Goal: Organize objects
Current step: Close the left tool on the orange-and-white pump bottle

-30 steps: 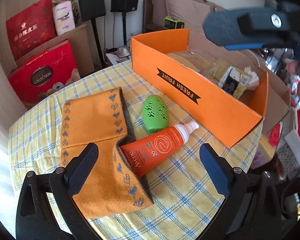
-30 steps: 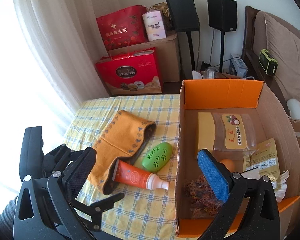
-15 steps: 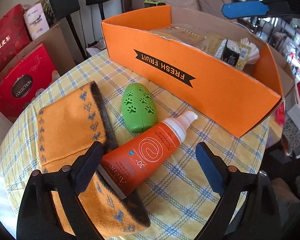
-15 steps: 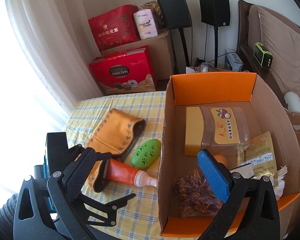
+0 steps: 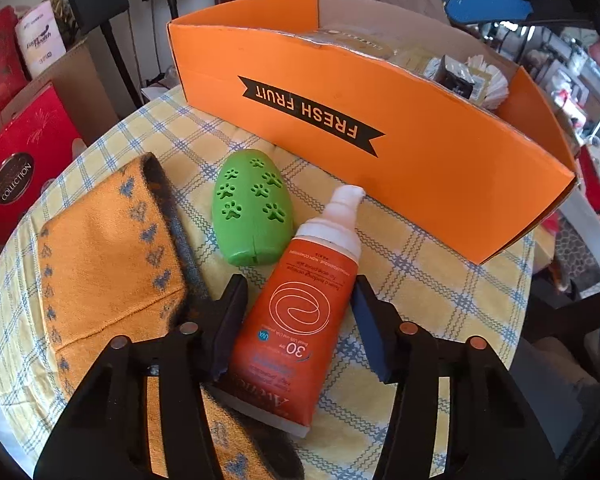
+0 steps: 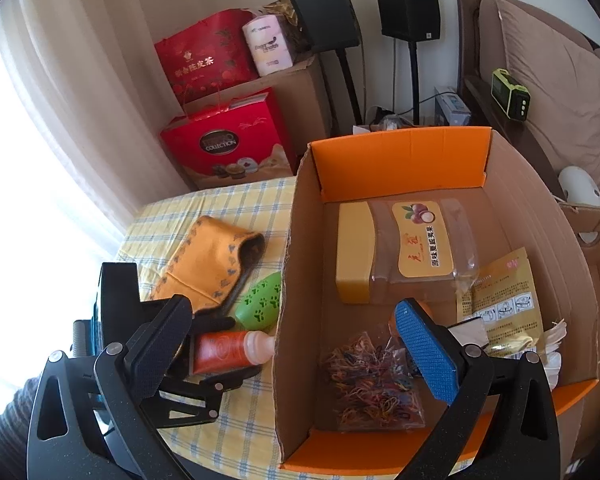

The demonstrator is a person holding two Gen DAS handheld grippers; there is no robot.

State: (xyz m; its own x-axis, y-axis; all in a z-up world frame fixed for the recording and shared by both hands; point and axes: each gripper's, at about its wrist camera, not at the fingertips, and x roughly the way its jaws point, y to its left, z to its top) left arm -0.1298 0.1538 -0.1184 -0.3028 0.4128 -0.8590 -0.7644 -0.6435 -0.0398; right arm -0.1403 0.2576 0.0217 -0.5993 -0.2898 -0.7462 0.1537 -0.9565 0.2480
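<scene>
Two grippers are showing up in these pictures. One is the left gripper (image 5: 298, 300), and its jaws are closing around an orange tube (image 5: 300, 320) with a white cap. That tube is lying flat between the two fingers. In the left wrist view both pads seem to be touching its sides, or are just beside them, but I cannot tell if they are squeezing yet. Its bottom end is resting on an orange cloth (image 5: 108, 264) with little blue shapes, and its cap is pointing at the box.

Beside the tube a green egg-shaped toy (image 5: 254, 208) with paw prints is lying on the yellow checked tablecloth (image 5: 420, 292). It is sitting between the cloth and the orange box (image 5: 420, 148), close to the tube. On its side this box is showing the words FRESH FRUIT.

Over the box the right gripper (image 6: 292, 344) is hanging with its fingers far apart, and it is holding nothing. One finger has a blue pad (image 6: 426, 352) and is sitting over the inside of the box. Its dark finger is over the tablecloth side, above the left gripper.

Inside the box a bag of coloured rubber bands (image 6: 376, 380) is lying near the front. Behind it a clear packet with a yellow label (image 6: 416, 248) is lying flat. Next to that a yellow paper packet (image 6: 504, 300) is resting by the right wall.
</scene>
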